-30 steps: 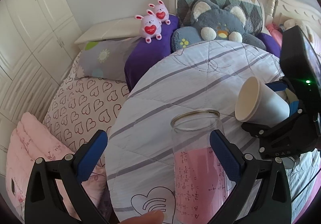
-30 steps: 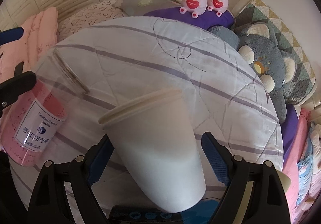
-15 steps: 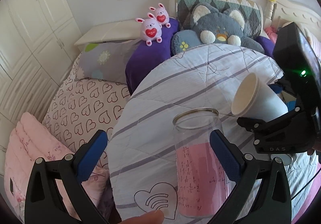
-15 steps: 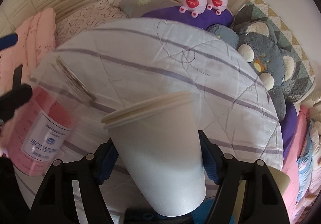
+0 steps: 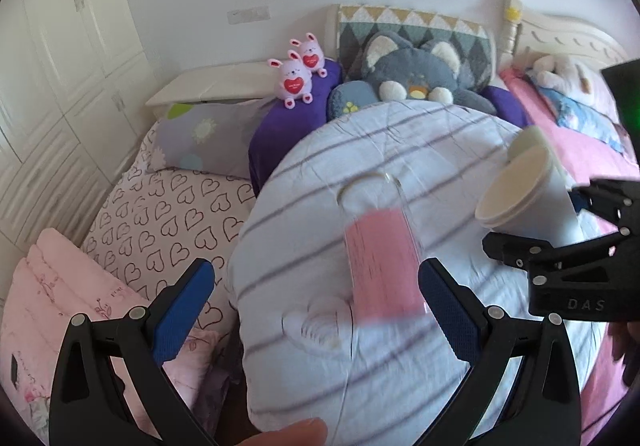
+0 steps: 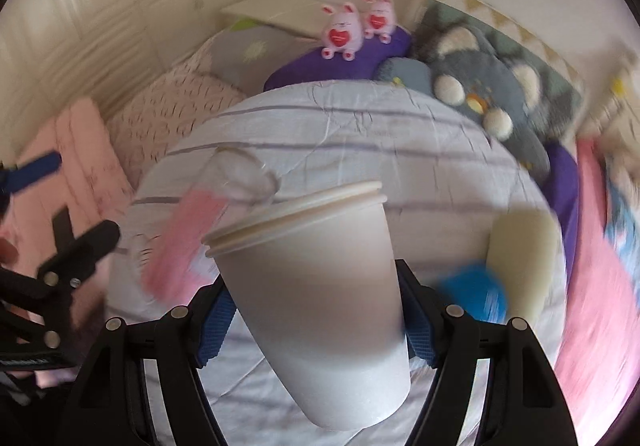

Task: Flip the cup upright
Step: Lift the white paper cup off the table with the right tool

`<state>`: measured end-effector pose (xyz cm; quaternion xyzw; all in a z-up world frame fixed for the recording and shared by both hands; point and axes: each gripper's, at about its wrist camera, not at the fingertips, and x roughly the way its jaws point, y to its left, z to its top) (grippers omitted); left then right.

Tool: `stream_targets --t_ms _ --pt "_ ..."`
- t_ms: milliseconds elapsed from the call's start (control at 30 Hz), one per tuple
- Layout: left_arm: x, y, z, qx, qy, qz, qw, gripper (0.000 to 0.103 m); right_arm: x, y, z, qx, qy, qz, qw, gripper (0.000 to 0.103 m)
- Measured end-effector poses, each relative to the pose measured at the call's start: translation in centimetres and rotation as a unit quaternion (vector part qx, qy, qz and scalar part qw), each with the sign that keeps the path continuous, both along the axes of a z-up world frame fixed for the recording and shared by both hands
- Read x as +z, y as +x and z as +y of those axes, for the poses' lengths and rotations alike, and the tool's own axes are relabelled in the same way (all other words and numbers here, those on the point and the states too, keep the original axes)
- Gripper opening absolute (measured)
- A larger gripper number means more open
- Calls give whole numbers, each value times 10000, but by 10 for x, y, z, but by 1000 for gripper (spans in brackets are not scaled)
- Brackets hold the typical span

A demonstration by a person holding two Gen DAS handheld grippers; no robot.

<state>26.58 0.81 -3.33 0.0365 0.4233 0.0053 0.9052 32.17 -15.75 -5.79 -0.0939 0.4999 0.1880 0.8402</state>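
Right hand-held gripper has clamped cup; "DAS".

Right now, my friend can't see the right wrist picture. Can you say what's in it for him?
The right gripper is shut on a white paper cup, rim up and tilted, above a round table with a striped cloth. A blurry glass jar with pink inside stands to the left, with plush toys on a bed behind.
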Motion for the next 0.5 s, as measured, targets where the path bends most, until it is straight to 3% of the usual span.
stream_targets --t_ms 200,367,500 --pt "-22 -50 4 -331 55 43 9994 103 -24 -74 -15 -1237 885 141 9883 74" --pt "-48 -82 12 -517 191 246 9982 103 -63 -116 -21 -2224 1756 376 9583 74" --pt "-53 -90 18 -543 235 206 9980 103 -81 -129 -17 -2702 2265 431 9348 74"
